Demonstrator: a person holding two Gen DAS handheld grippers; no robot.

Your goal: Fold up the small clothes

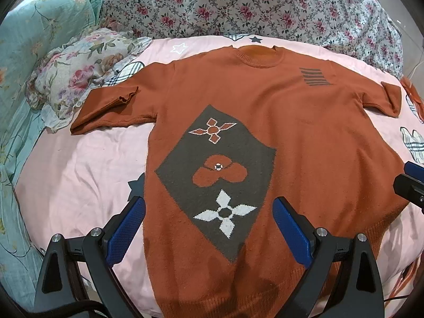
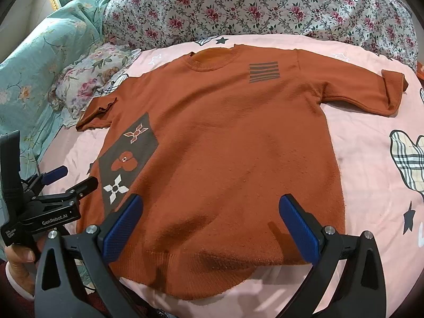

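Your orange knit top (image 1: 304,132) lies flat, front up, on the pink sheet (image 1: 79,190), collar at 12 o'clock, hem at 6, sleeves out at 9 & 3. Both tools spread wide, gripping nothing: left gripper (image 1: 209,222) hovers over the grey diamond patch (image 1: 212,175), right gripper (image 2: 210,220) over the hem area. Looks like no fold's begun yet; next I'd say pinch a sleeve or side edge & bring it across toward center.
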